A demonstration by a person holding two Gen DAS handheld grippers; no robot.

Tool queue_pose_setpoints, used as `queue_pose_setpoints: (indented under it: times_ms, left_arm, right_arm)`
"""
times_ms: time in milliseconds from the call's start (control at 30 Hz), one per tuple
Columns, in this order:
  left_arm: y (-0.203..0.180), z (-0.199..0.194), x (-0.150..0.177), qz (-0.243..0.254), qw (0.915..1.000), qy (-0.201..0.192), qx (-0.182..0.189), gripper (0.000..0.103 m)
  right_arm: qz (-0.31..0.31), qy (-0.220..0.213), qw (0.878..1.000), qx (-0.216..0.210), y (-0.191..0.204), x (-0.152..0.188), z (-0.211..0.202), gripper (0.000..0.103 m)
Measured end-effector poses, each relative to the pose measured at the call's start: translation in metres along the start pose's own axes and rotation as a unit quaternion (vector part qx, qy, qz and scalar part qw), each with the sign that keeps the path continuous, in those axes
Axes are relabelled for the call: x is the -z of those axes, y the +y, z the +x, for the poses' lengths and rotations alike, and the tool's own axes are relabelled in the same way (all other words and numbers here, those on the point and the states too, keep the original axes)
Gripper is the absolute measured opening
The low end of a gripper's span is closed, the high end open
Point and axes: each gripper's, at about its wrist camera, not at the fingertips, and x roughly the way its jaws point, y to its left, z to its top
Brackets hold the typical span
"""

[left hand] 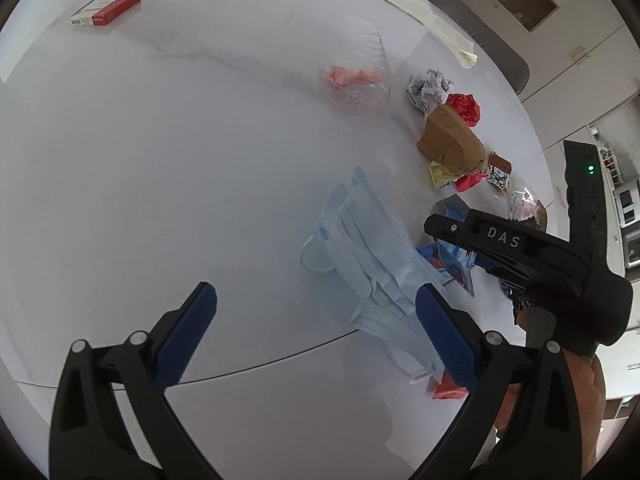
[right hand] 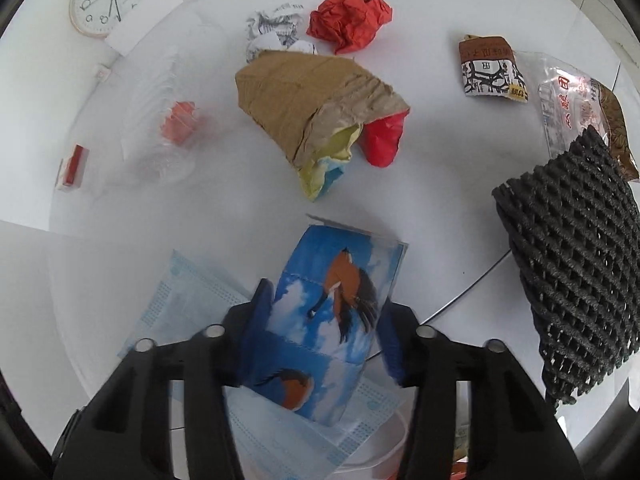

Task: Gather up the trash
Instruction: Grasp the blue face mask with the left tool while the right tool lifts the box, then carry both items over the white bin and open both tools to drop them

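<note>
Barely started: right gripper [right hand: 326,328] fingers pinching blue horse-print paper packet [right hand: 332,312], left gripper [left hand: 316,320] fingers gaping empty, crumpled scraps littering white surface [left hand: 160,180].

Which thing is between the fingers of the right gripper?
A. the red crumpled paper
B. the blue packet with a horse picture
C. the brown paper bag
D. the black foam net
B: in the right wrist view the right gripper has its two fingers on both sides of the blue packet with a horse picture.

White round table [left hand: 160,200] with face masks [left hand: 372,256], brown paper bag [right hand: 312,108], crumpled red paper [right hand: 352,18], black foam netting [right hand: 572,264]
</note>
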Motion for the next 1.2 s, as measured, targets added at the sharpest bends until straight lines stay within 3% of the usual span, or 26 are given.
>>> queue_pose_setpoints:
  times_ms: [133, 333, 433, 600, 700, 1000, 1100, 1200]
  left_arm:
    - [-0.01, 0.015, -0.001, -0.009, 0.9998, 0.017, 0.002, 0.093]
    - [-0.018, 0.042, -0.011, -0.038, 0.9984, 0.041, 0.003, 0.074]
    - [-0.018, 0.053, -0.014, -0.066, 0.9961, 0.057, 0.01, 0.057]
    - [-0.019, 0.055, -0.019, -0.084, 0.9947, 0.051, 0.029, 0.02]
    - [-0.022, 0.048, -0.019, -0.08, 0.996, 0.033, 0.025, 0.006]
    - [-0.047, 0.006, -0.022, -0.036, 0.9991, -0.013, 0.021, 0.002]
    - [-0.065, -0.027, -0.023, 0.002, 0.9986, -0.05, 0.013, 0.002]
    - [-0.088, -0.063, -0.024, 0.047, 0.9946, -0.093, 0.002, 0.002]
  right_arm:
    - [0.0, -0.019, 1.0, -0.02, -0.011, -0.001, -0.015, 0.049]
    - [-0.014, -0.059, 0.997, -0.05, -0.027, 0.0, -0.044, 0.049]
    - [-0.029, -0.08, 0.995, -0.049, -0.032, 0.004, -0.067, 0.049]
    - [-0.045, -0.118, 0.991, -0.038, -0.045, 0.01, -0.108, 0.049]
    - [-0.045, -0.142, 0.988, -0.031, -0.057, 0.017, -0.131, 0.049]
    - [0.008, -0.204, 0.978, 0.028, -0.143, 0.055, -0.203, 0.049]
    - [0.031, -0.215, 0.974, 0.067, -0.186, 0.078, -0.221, 0.049]
    - [0.076, -0.202, 0.971, 0.099, -0.239, 0.102, -0.215, 0.049]
